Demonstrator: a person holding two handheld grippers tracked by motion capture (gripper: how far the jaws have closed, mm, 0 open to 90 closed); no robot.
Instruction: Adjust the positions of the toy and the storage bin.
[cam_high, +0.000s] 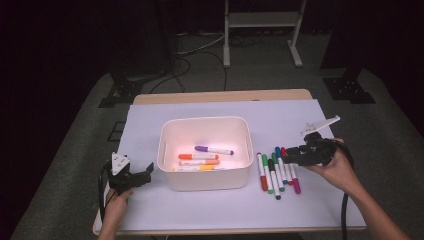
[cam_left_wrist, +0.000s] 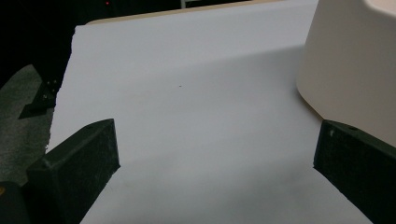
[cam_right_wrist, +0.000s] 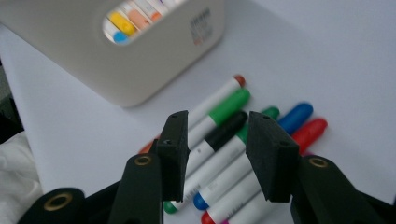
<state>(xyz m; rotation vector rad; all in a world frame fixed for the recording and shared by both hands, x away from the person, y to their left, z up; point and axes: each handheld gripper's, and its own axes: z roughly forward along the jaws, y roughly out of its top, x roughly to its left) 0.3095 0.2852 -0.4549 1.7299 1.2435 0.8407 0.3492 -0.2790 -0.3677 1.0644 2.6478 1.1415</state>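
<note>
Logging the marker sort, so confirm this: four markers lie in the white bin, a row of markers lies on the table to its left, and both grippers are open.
One slip: the row of markers lies to the right of the white bin, as the high view shows. The rest stands: four markers in the bin, and the left gripper and right gripper open.

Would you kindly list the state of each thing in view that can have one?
Bin: upright, open-topped, holding four markers.
Purple marker: capped, lying flat in the bin.
Loose markers: six, capped, side by side on the table right of the bin.
Left tool: open, empty, beside the bin.
Right tool: open, empty, over the loose markers.
</note>
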